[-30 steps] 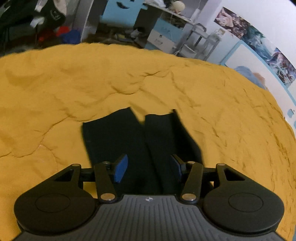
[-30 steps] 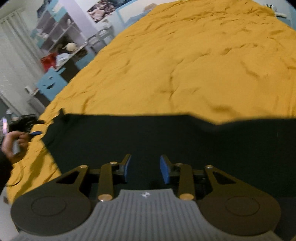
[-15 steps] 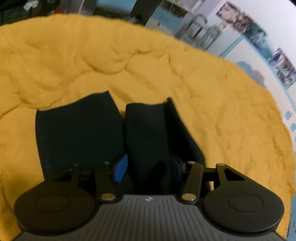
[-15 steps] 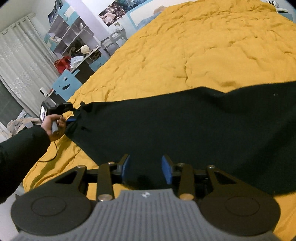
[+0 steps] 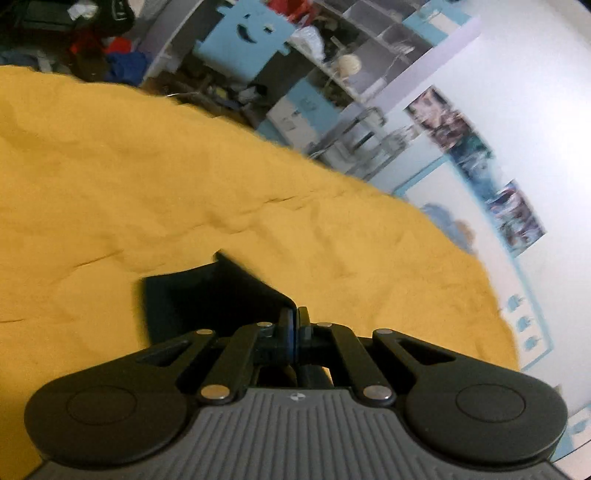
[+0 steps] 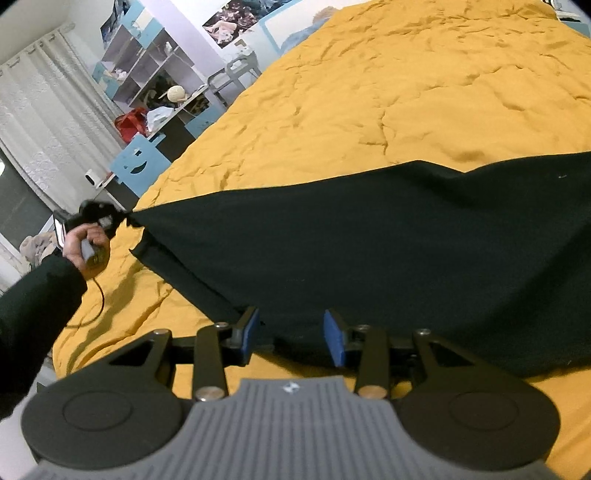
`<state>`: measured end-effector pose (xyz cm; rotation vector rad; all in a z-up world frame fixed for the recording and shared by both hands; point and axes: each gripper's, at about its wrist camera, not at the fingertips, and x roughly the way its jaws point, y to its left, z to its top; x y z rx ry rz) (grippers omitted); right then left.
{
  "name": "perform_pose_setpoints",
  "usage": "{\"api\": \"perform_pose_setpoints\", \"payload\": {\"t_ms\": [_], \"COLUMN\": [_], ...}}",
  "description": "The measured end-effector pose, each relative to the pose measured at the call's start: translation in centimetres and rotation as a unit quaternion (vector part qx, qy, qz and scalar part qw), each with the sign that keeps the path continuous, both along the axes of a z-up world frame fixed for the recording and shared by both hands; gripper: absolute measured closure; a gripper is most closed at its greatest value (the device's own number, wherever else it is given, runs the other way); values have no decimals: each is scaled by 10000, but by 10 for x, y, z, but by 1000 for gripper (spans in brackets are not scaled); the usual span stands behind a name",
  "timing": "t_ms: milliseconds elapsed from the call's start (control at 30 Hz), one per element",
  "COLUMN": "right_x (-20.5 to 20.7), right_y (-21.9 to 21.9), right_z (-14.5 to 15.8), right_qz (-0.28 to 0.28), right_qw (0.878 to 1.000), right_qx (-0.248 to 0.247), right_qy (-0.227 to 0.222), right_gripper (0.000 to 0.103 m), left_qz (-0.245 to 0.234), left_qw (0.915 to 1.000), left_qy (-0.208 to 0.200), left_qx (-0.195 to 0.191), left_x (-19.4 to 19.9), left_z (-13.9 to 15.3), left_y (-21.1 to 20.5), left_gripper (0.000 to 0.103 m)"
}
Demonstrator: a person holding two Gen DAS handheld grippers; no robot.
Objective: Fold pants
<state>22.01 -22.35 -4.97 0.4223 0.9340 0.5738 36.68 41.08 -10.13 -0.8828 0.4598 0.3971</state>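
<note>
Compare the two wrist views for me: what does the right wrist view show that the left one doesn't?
Right wrist only: the whole spread of the black pants pulled taut, the person's hand and dark sleeve holding the left claw at the leg end, a white curtain, and the right claw open at the near pants edge, pads not pressing.

Left wrist only: a close look at the left claw shut on the pants' corner.

Both: yellow bedspread, blue smiley-face board, shelves, wall posters.
</note>
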Motion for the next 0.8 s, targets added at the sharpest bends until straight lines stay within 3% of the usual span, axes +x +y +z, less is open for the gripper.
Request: {"api": "perform_pose_setpoints", "payload": {"t_ms": [200, 300, 367, 467, 600, 667, 800], "right_x": [0, 0, 0, 0, -9, -14, -14], "right_y": [-2, -5, -6, -3, 30, 51, 93], "right_z": [1, 3, 2, 1, 7, 8, 6], "right_qz": [-17, -38, -55, -42, 511, 782, 1163], "right_qw": [10000, 9999, 9999, 9997, 9897, 9803, 9590], "right_qx": [-68, -93, -119, -251, -1246, -1628, -2203], "right_qy": [40, 31, 59, 55, -485, -798, -1348], "right_gripper": [67, 67, 67, 67, 67, 67, 67], "left_qz": [551, 579, 643, 634, 409, 335, 314], "left_qw": [9958, 9946, 9930, 9937, 9952, 9941, 9929], "left_qy": [698, 430, 306, 343, 622, 929, 1050], "left_qx": [-237, -748, -947, -857, -639, -454, -454], "left_x": [-10, -19, -23, -19, -5, 2, 10], "left_z": [-47, -57, -57, -52, -45, -44, -39], "left_y": [25, 42, 48, 51, 49, 46, 47], "left_gripper": [99, 83, 82, 82, 82, 100, 100]}}
